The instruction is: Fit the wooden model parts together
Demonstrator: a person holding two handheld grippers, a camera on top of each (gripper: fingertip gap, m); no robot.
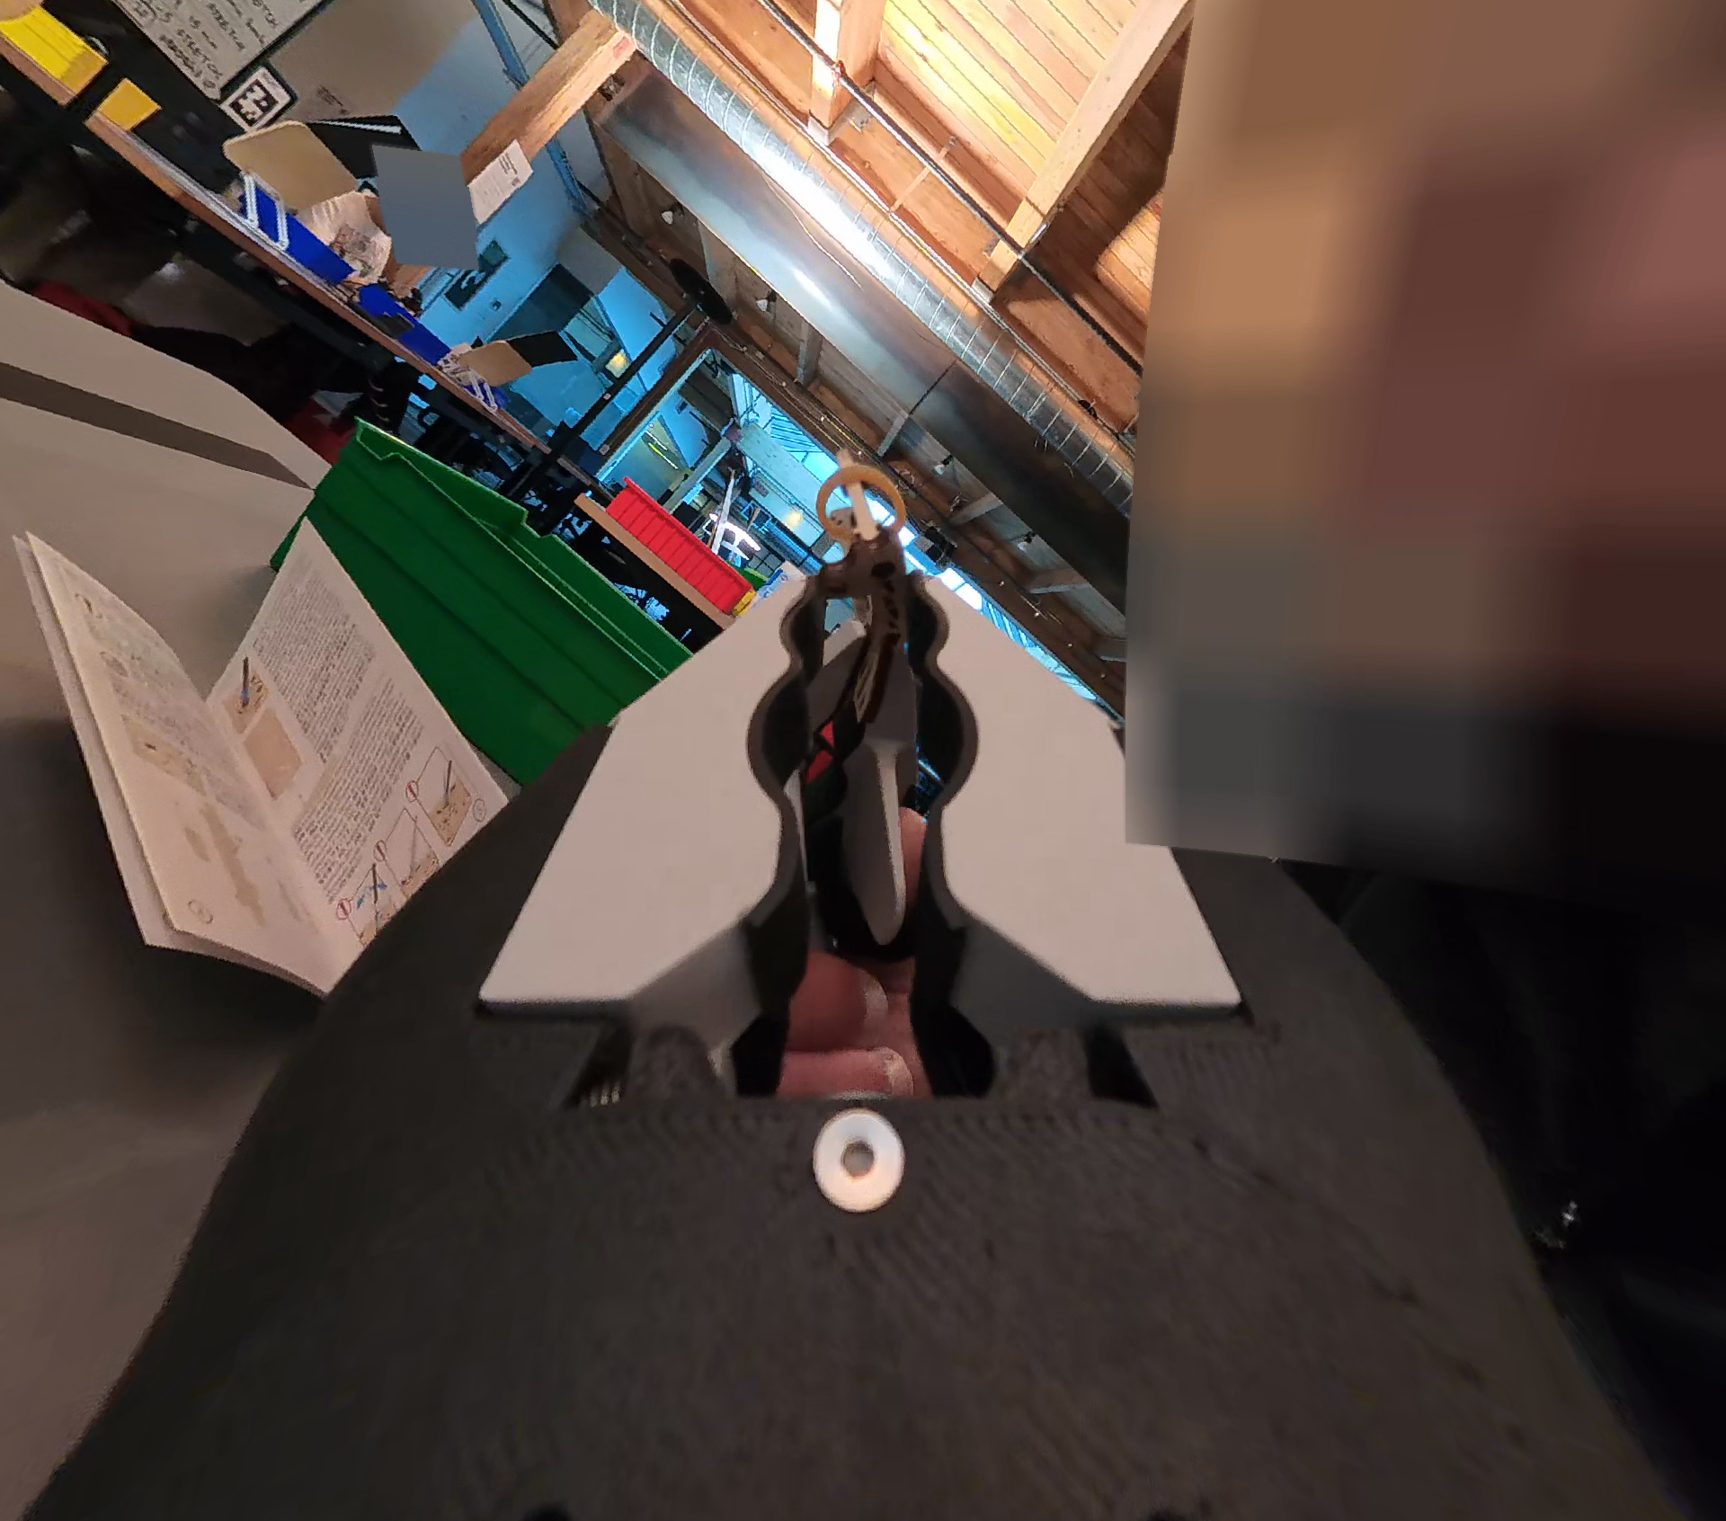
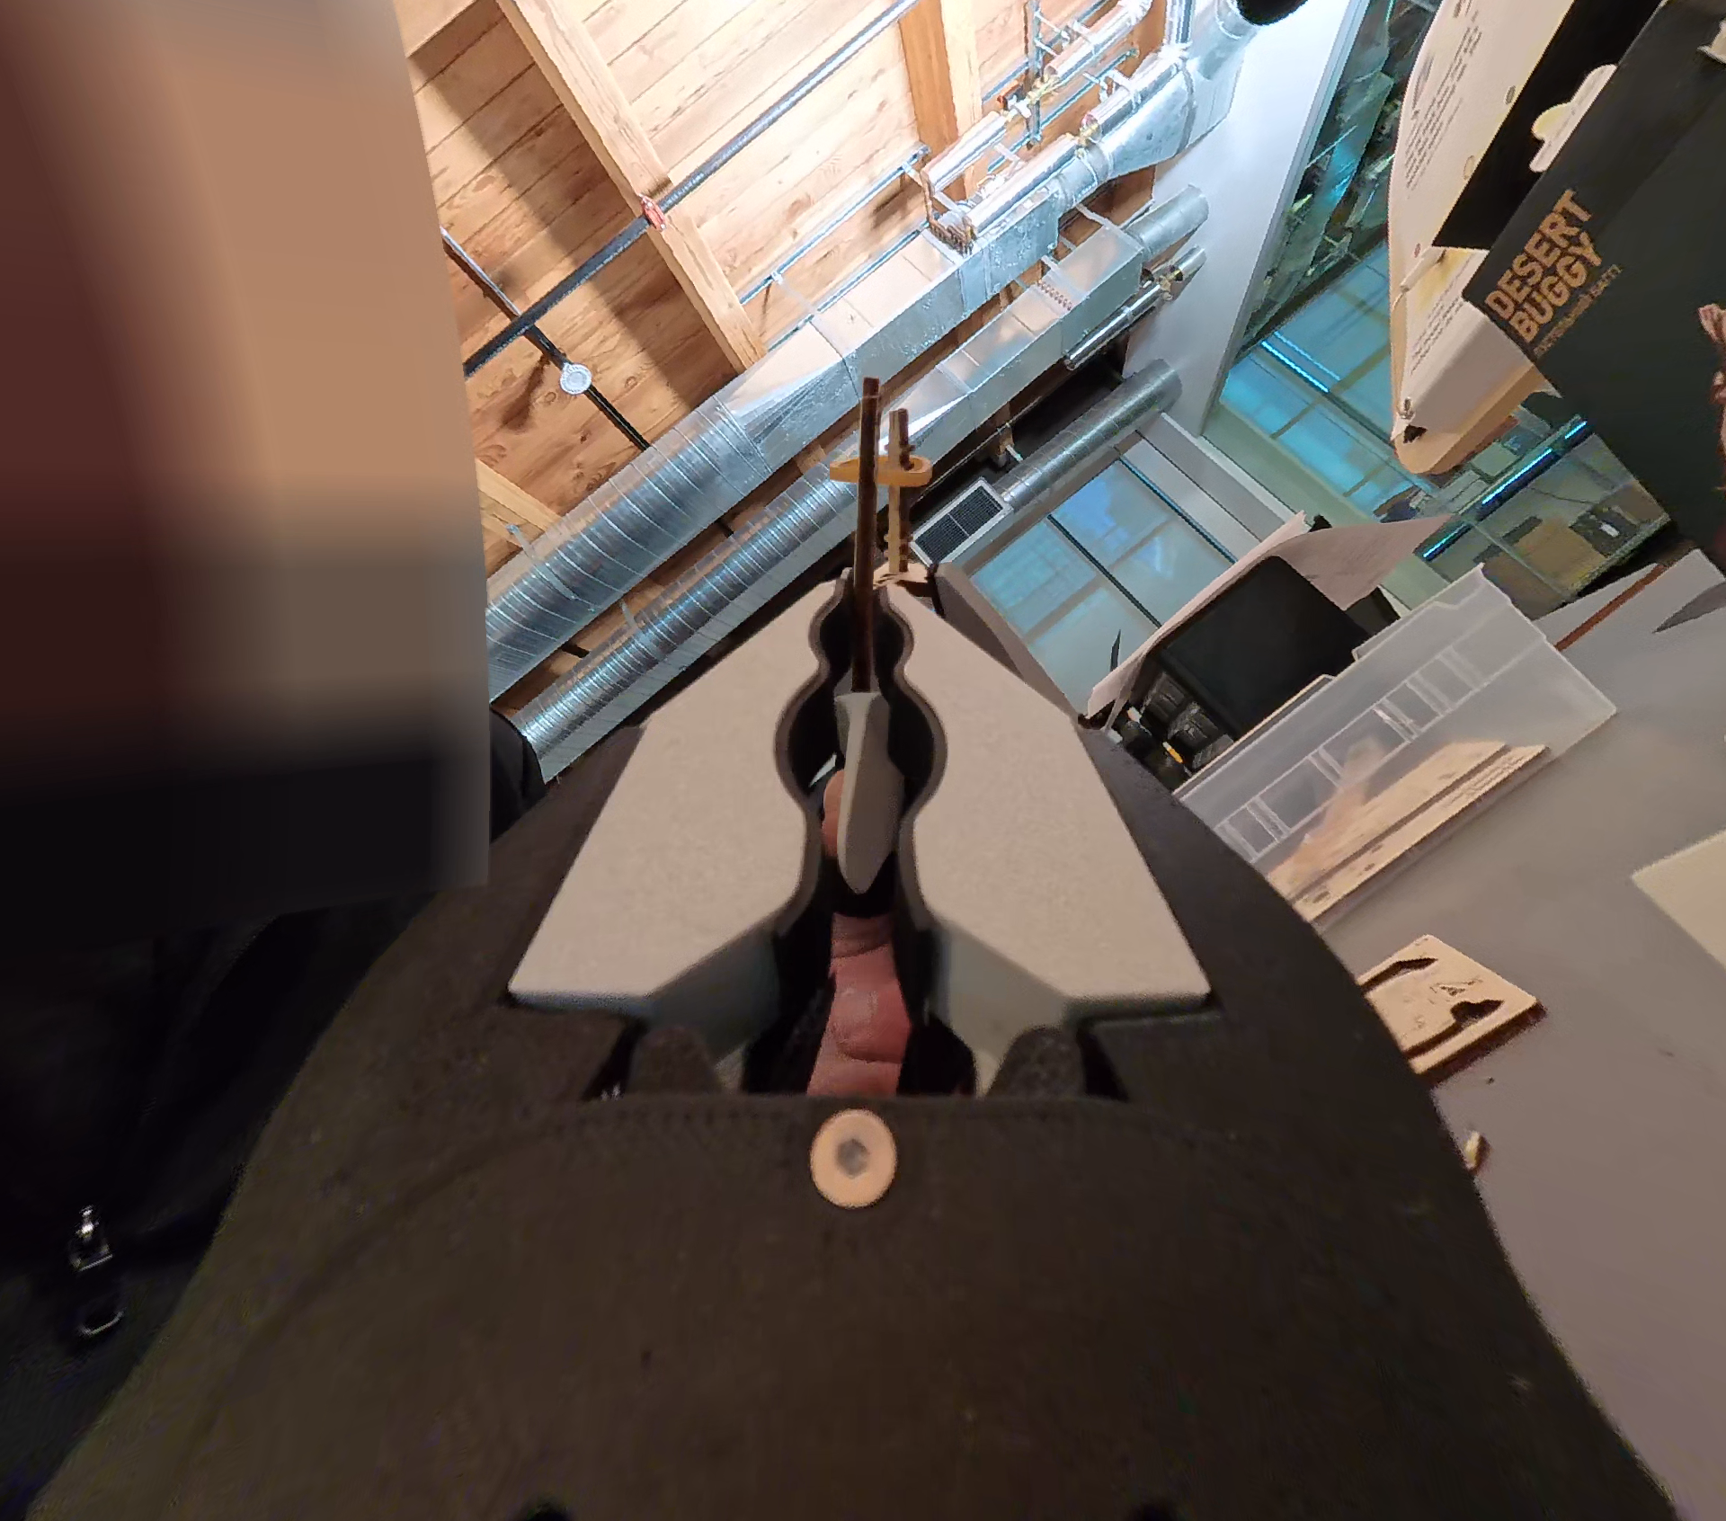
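Both grippers point up toward the ceiling. In the left wrist view my left gripper (image 1: 864, 589) is shut on a small wooden part (image 1: 883, 589) with dark burnt edges. A pale wooden ring (image 1: 859, 509) and a thin pale peg stand above its tips. In the right wrist view my right gripper (image 2: 873, 589) is shut on a thin dark wooden strip (image 2: 869, 486), seen edge-on and sticking up. Just right of it are the left gripper's fingertip (image 2: 976, 603) and its slim pale part (image 2: 898, 505). The ring (image 2: 892, 469) sits around the peg and against the strip.
An open instruction booklet (image 1: 261, 776), a green bin (image 1: 486, 617) and a red bin (image 1: 677, 542) lie to the left. A clear plastic box (image 2: 1354, 748), a cut wooden sheet (image 2: 1438, 1009) and a dark kit box (image 2: 1606, 243) are to the right.
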